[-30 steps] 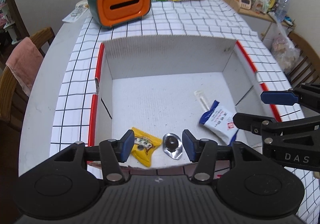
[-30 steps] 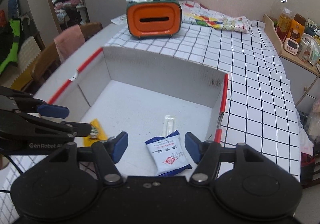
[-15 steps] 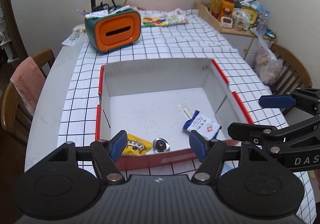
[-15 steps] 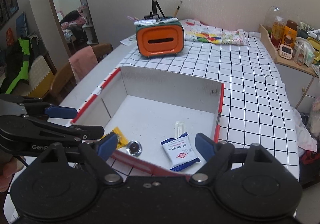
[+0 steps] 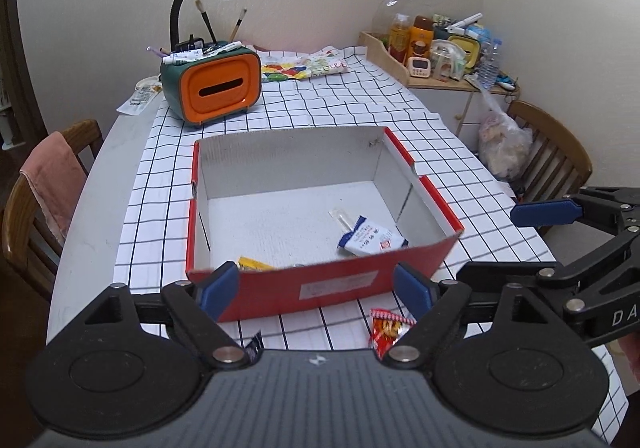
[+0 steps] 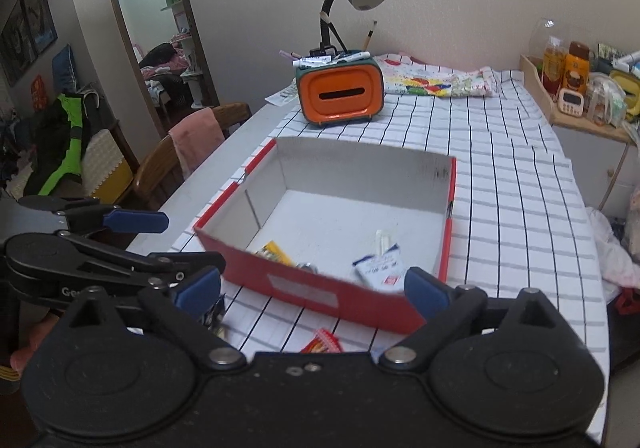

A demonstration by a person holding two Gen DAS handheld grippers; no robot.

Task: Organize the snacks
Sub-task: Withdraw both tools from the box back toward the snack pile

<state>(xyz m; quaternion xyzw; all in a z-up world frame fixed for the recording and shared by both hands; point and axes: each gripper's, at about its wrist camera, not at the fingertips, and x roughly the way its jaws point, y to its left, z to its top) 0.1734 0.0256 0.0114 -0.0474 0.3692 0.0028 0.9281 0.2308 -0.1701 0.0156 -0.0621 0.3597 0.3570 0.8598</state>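
While both tools hang spread and empty before the red cardboard box (image 5: 340,284), the red snack packet (image 5: 386,328) lies on the checked tabletop (image 5: 360,104) just outside the box's near wall. It sits close under the left tool (image 5: 316,288), toward its right finger, and low between the right tool (image 6: 312,292) fingers; the left looks slightly nearer. Its long axis is partly hidden.

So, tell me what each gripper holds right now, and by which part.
Nothing: the left gripper and right gripper are both open and empty.
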